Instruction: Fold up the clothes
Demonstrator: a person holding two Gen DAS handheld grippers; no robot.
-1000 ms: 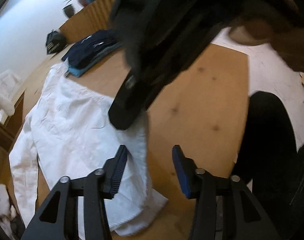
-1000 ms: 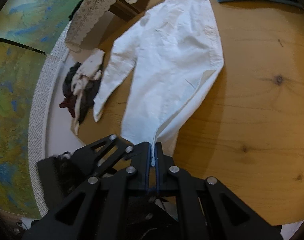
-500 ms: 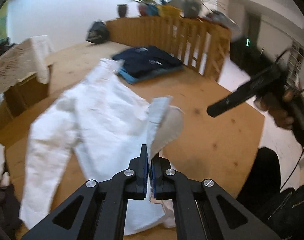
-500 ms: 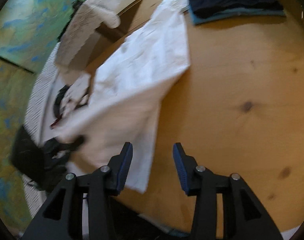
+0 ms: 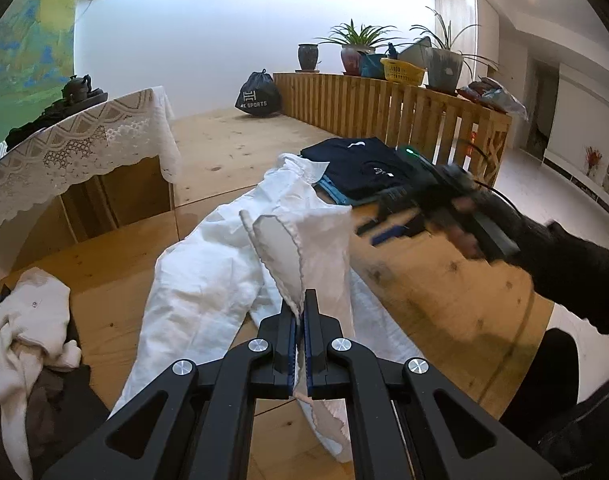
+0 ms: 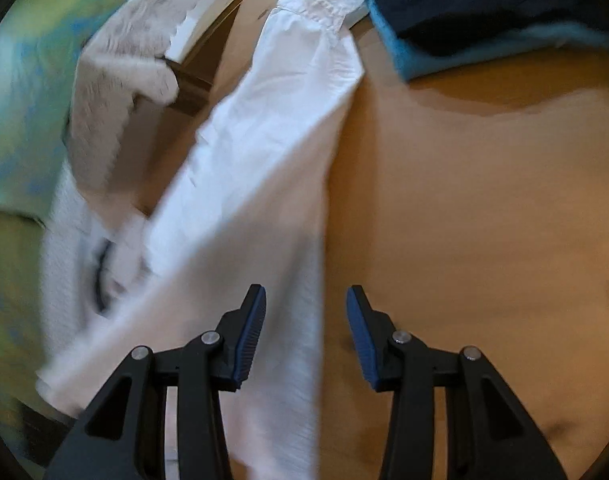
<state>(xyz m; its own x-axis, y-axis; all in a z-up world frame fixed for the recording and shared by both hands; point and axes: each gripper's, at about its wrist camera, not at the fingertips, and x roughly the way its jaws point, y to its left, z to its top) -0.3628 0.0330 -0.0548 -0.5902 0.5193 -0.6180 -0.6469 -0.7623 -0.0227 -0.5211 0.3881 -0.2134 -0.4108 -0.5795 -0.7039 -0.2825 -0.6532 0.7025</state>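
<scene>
Left claw [image 5: 300, 316] clenched on white shirt [image 5: 208, 280] hem; right claw [image 6: 306, 320] released; folded dark clothes [image 5: 360, 172] beyond.

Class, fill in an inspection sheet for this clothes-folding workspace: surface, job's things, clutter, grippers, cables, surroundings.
Surface: wooden tabletop, knots visible.
Job's things: white shirt spread out, one edge lifted; folded dark clothes stacked beyond its collar.
Clutter: crumpled cream garment at the table's left edge.
Grippers: left gripper shut on the shirt edge; right gripper open above the shirt's edge, blurred.
Cables: thin dark cable behind the right gripper.
Surroundings: lace-covered table, slatted wooden divider with potted plants, black bag.
</scene>
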